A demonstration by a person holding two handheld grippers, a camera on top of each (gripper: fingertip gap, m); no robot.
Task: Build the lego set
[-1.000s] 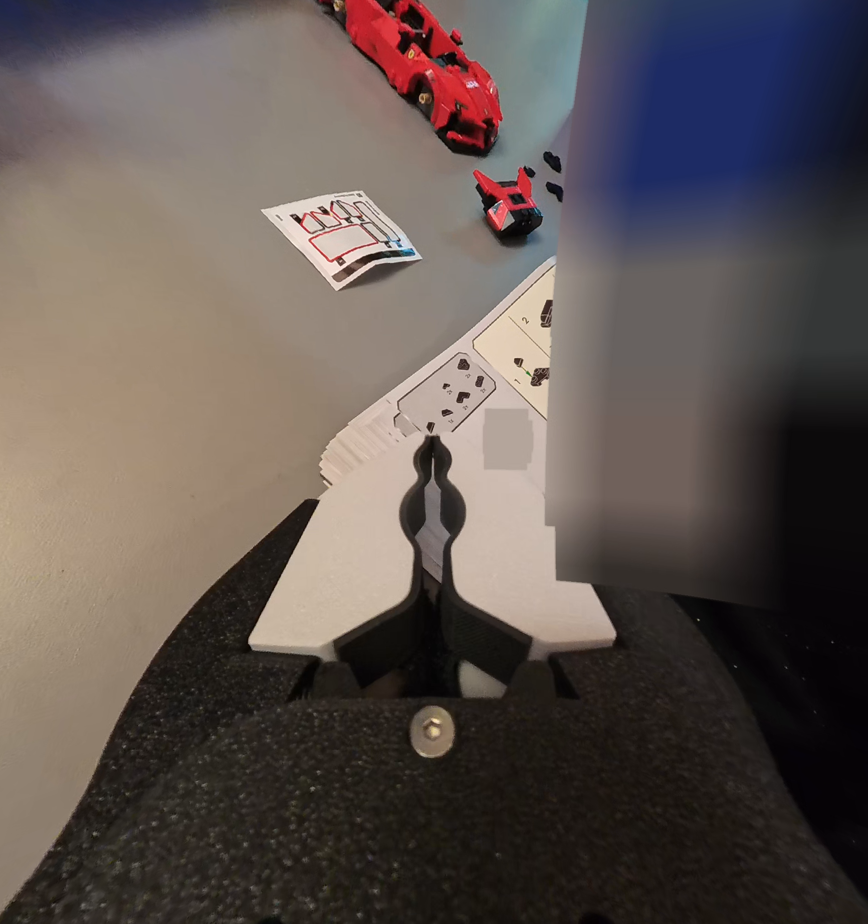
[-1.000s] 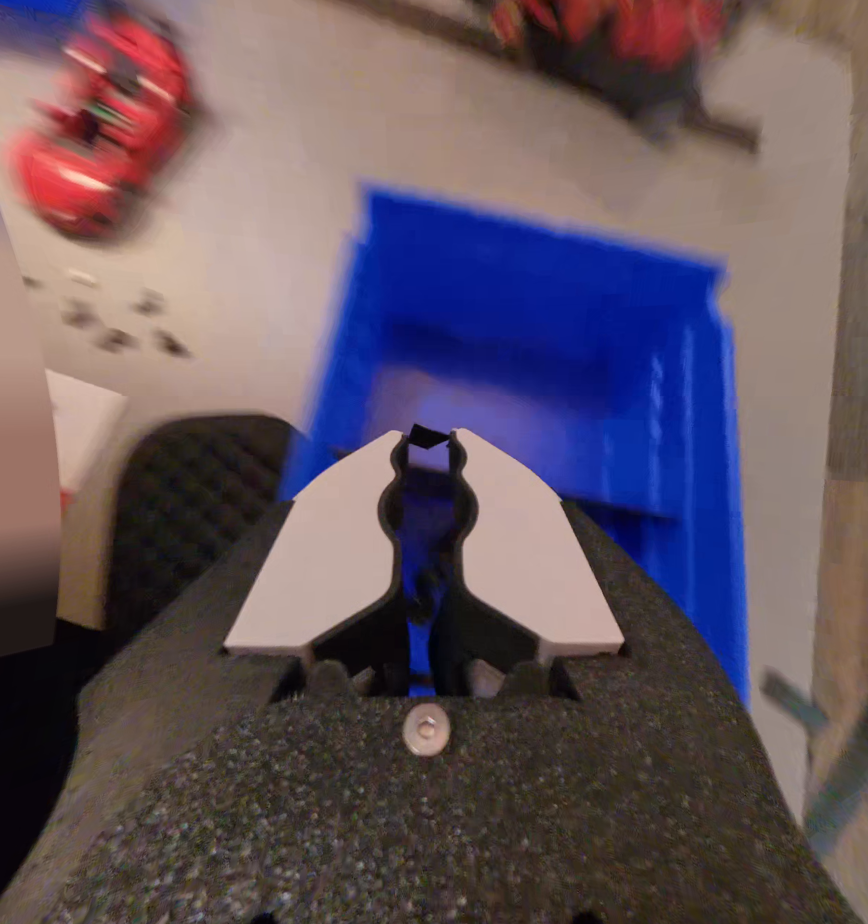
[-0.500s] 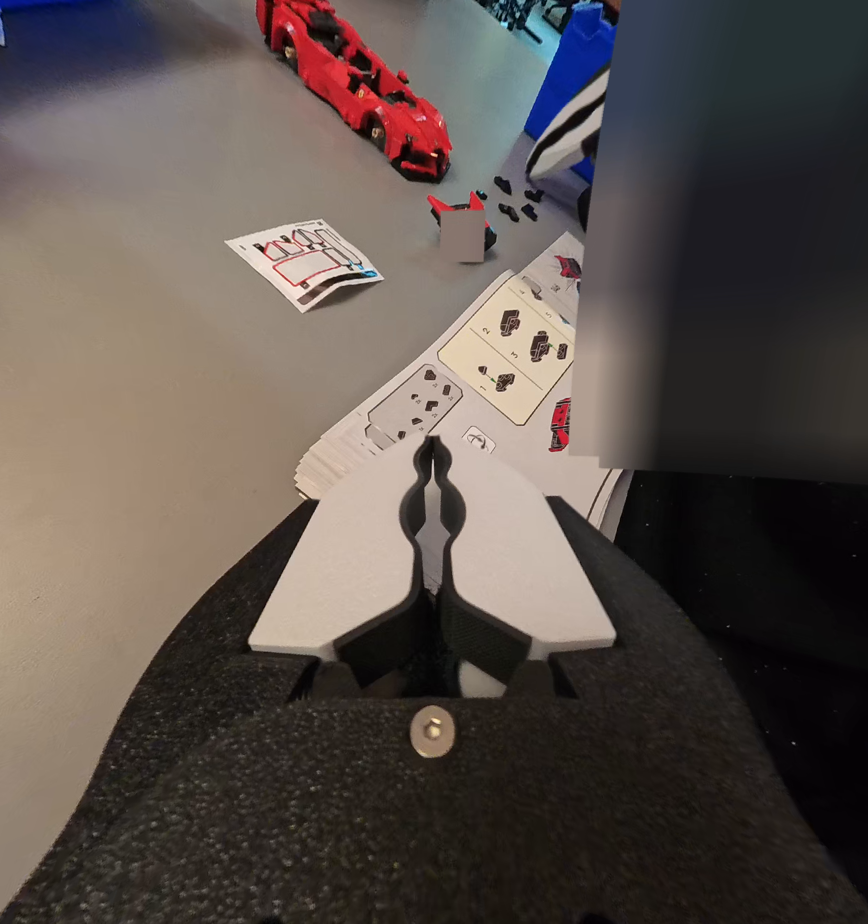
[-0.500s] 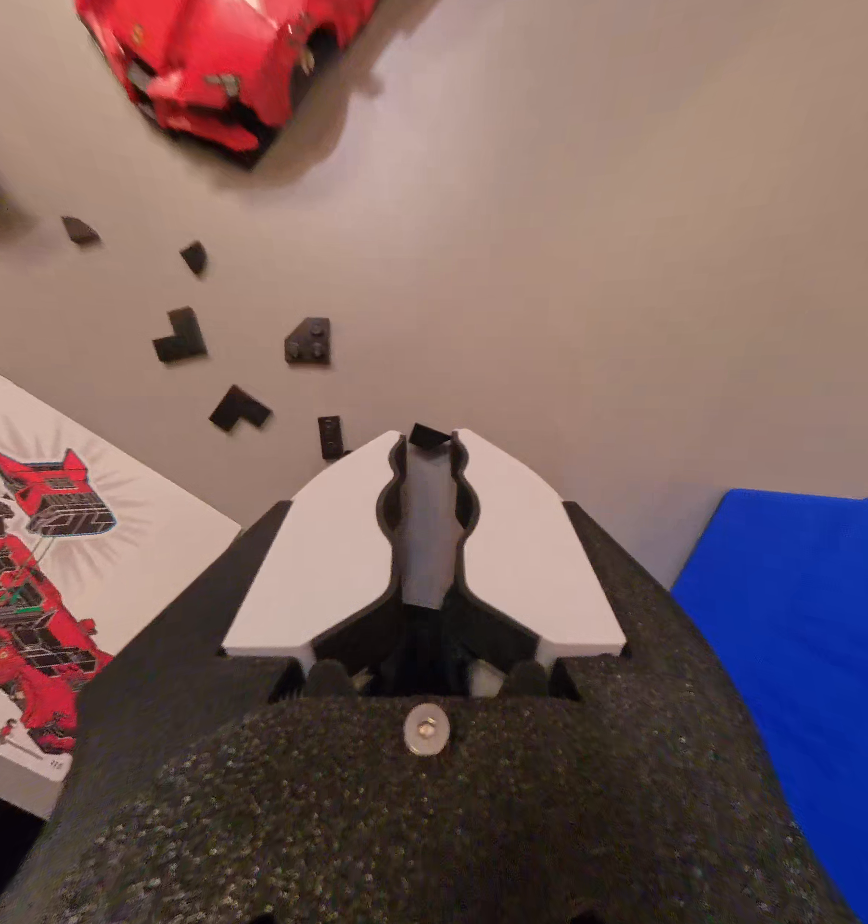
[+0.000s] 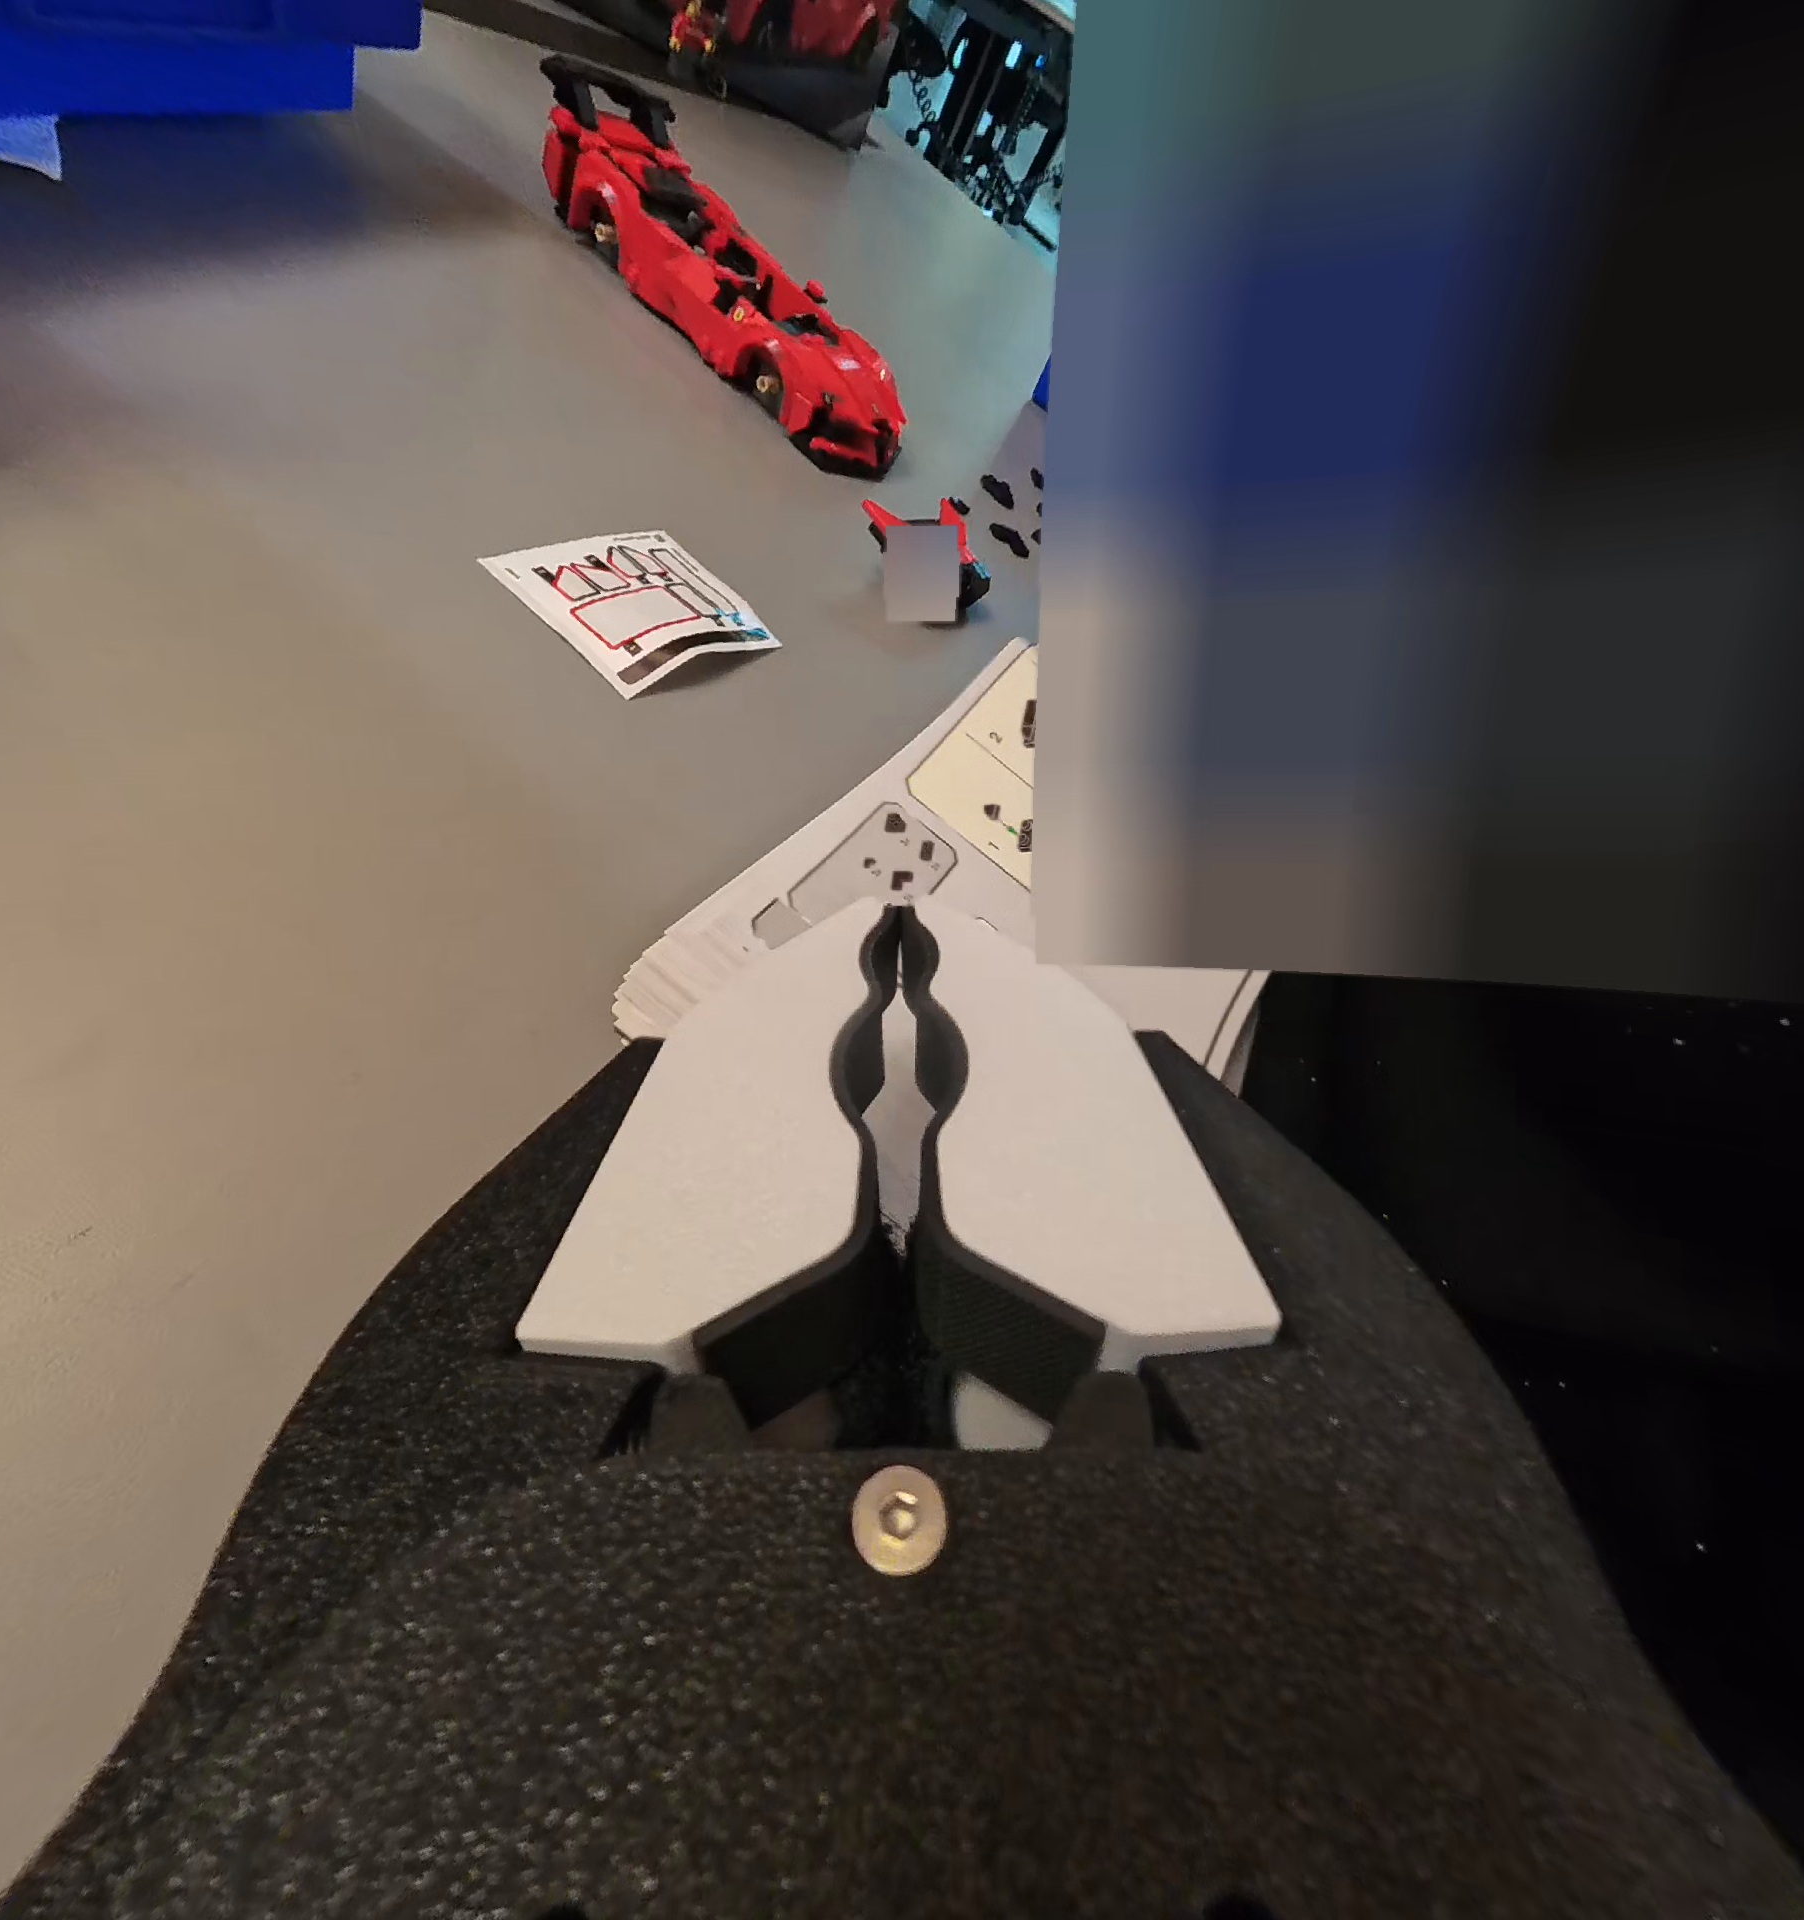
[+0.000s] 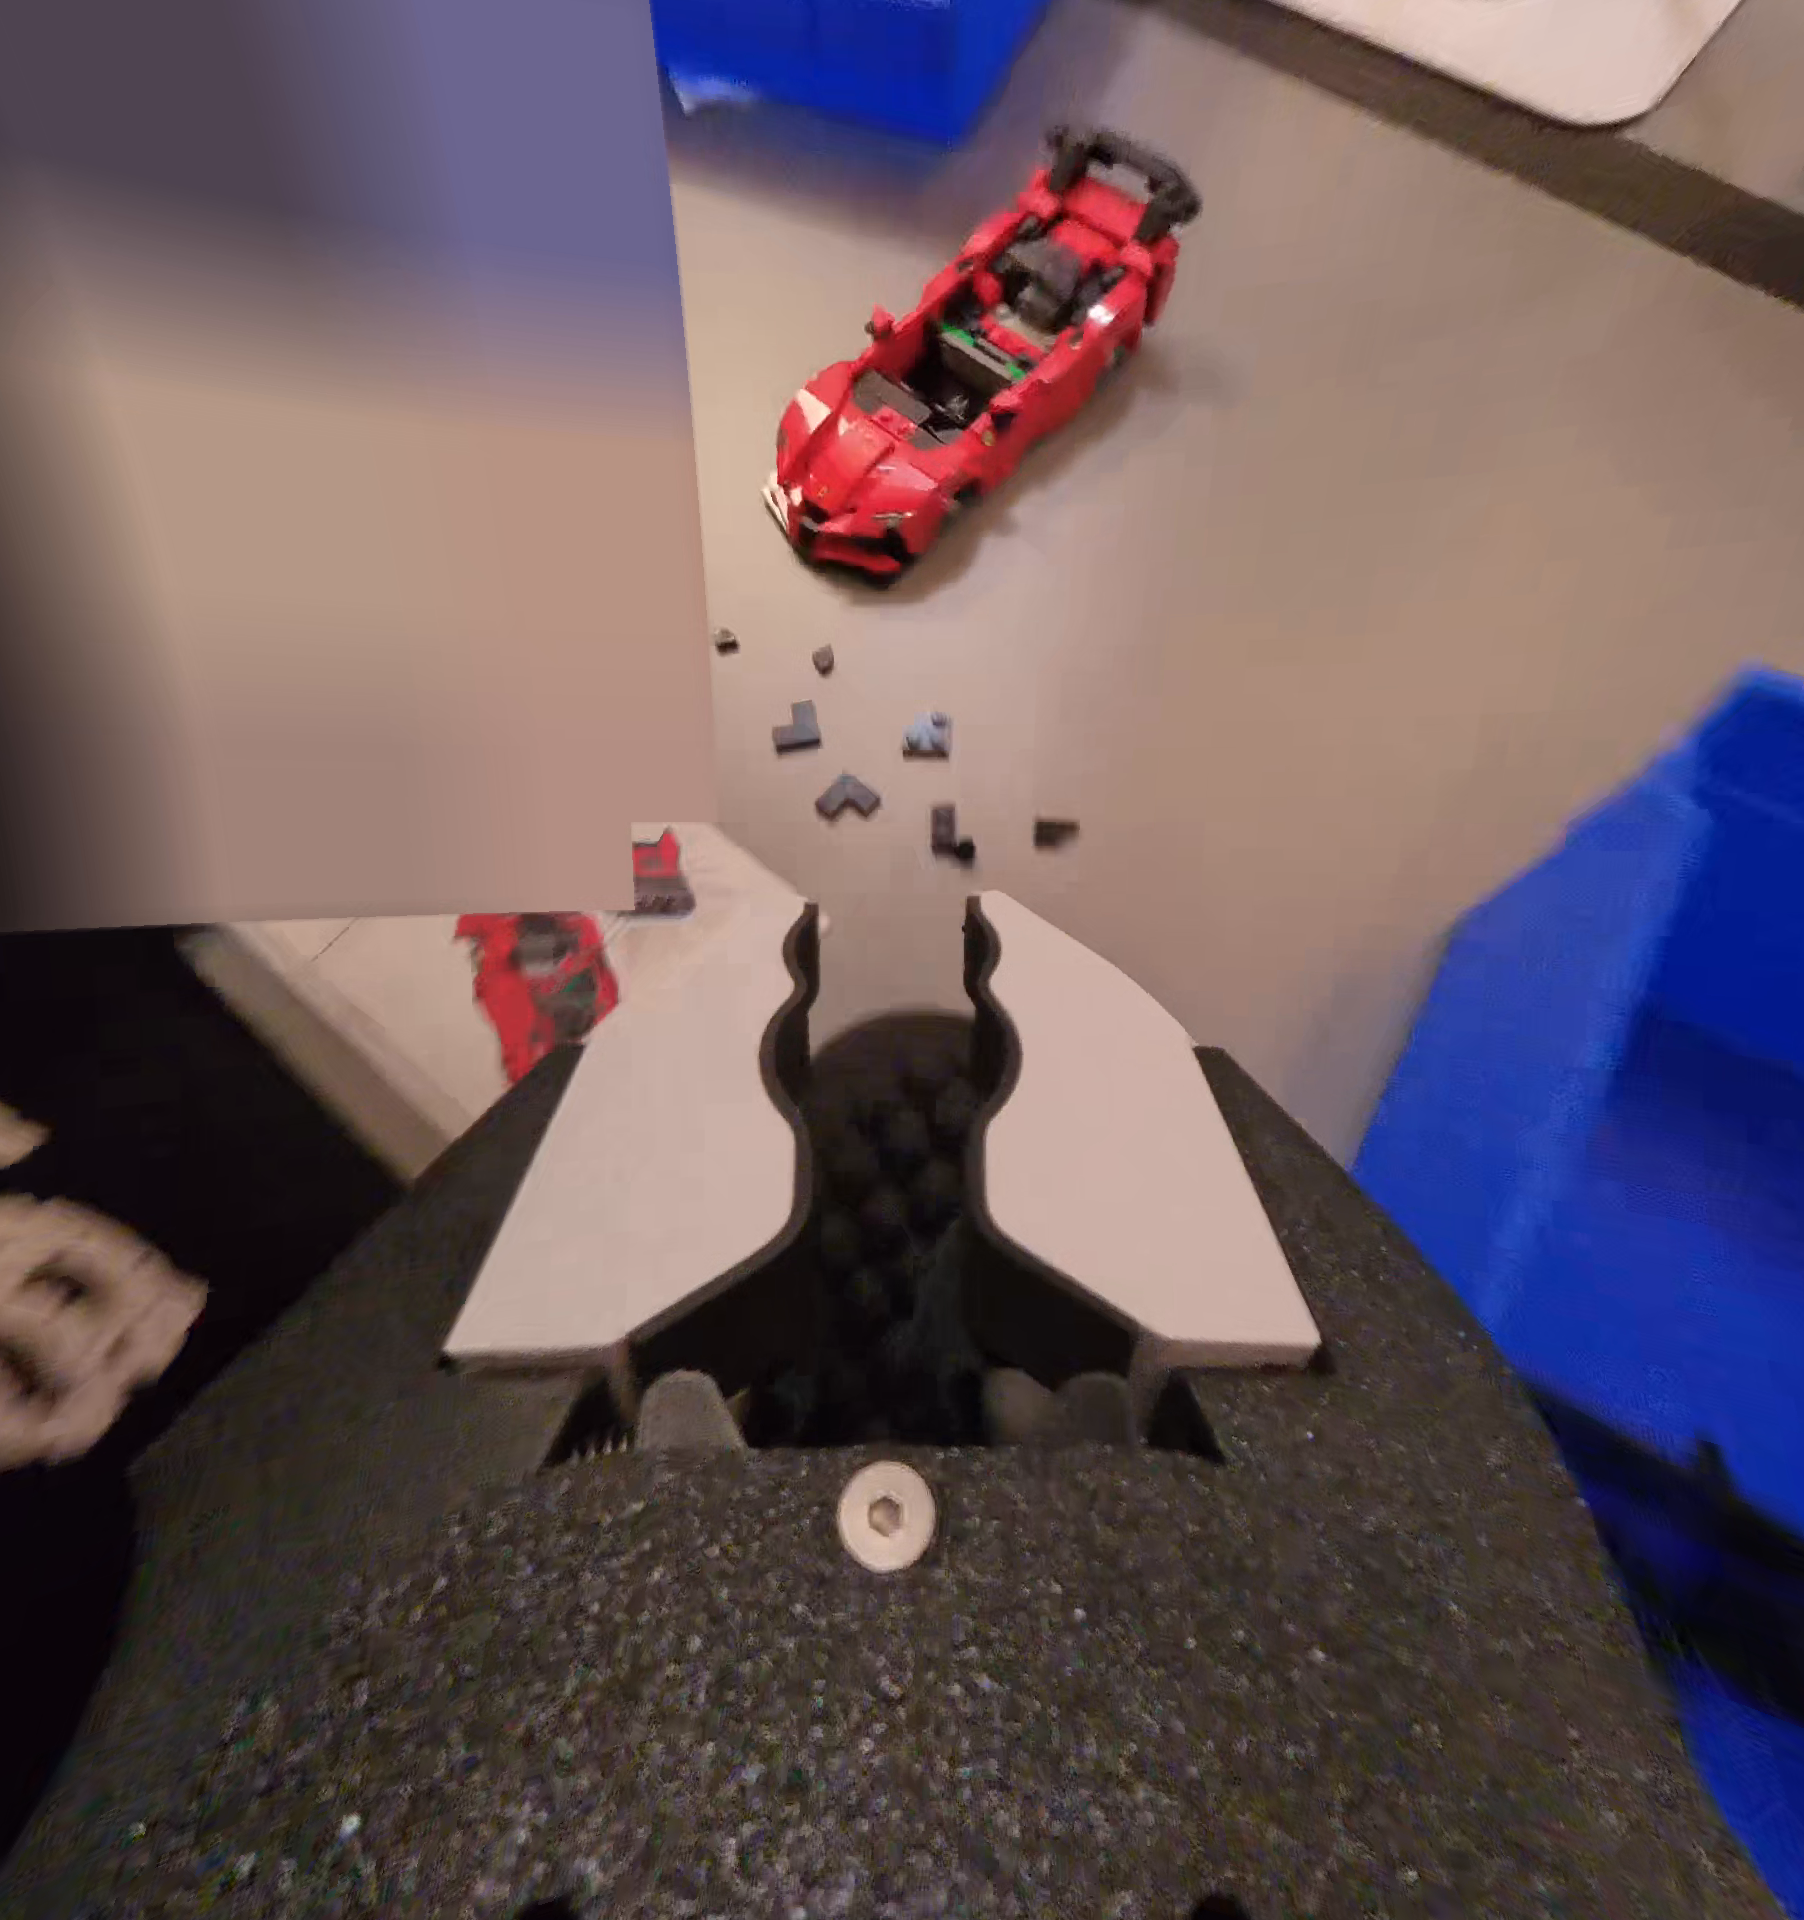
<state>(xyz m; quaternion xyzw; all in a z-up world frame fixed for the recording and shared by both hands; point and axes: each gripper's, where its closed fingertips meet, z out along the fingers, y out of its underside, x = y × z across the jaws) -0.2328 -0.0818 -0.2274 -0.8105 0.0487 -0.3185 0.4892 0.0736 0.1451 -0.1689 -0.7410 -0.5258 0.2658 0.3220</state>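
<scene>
Left wrist view: the left gripper point(image 5: 899, 912) hangs over the near corner of the open instruction booklet point(image 5: 856, 883), its two pale fingers point(image 5: 732, 1143) pressed together at the tips with nothing between them. On the grey table point(image 5: 254, 831) beyond lie a small sticker sheet point(image 5: 628, 608), a little red sub-assembly point(image 5: 965, 540) partly covered by a blurred patch, and — farther off — the long red toy car point(image 5: 721, 281), nose pointing toward the booklet.

Right wrist view: the right gripper point(image 6: 890, 914) is held above the table with its jaws spread wide and empty. Just past its tips lie the loose black pieces point(image 6: 846, 795), scattered singly and apart from one another, between the gripper and the front of the red car point(image 6: 971, 374). A blue bin point(image 6: 1625, 1143) stands to the right; a second blue bin point(image 6: 846, 62) sits at the top edge. The booklet's printed page point(image 6: 545, 987) shows at lower left — this view is blurred by motion.
</scene>
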